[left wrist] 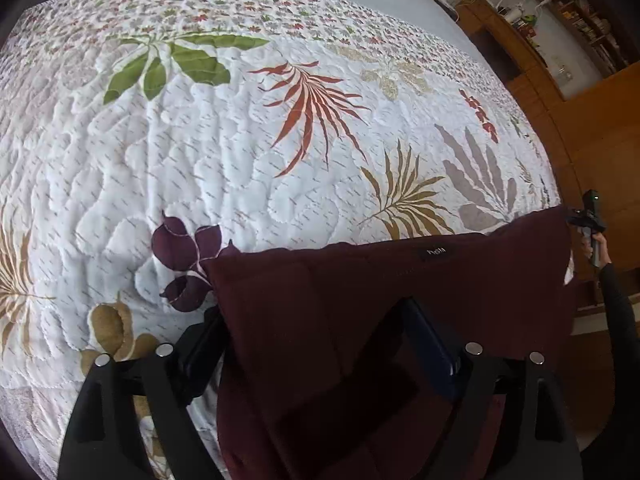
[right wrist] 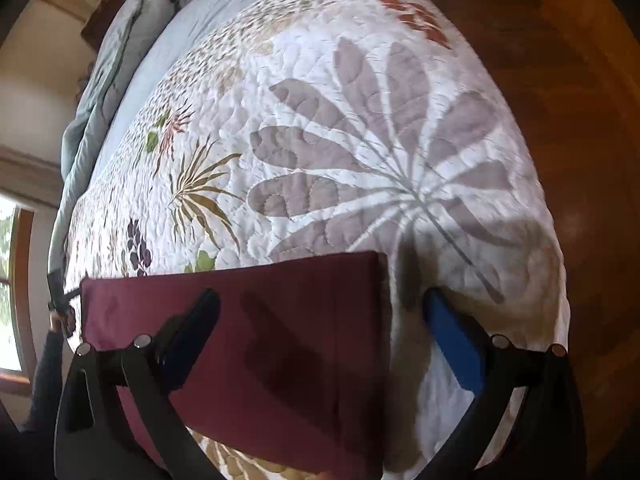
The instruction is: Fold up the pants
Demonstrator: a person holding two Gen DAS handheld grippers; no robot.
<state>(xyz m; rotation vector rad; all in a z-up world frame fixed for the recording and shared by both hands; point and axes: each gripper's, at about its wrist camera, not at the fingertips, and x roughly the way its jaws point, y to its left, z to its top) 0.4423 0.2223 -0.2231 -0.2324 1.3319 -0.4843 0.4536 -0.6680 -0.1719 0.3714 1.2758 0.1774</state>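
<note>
Folded maroon pants [right wrist: 256,344] lie flat on the quilt [right wrist: 360,140] at the bed's near edge, both grippers, left [left wrist: 316,344] and right [right wrist: 320,332], spread-jawed astride opposite ends, apparently to square the fold.

Both wrist views look down closely from opposite ends, sharing the pants [left wrist: 360,320] and quilt [right wrist: 360,120].

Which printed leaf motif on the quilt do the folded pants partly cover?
The dark purple leaf sprig; the folded maroon pants overlap its edge, whereas the green, rust and tan motifs lie uncovered.
</note>
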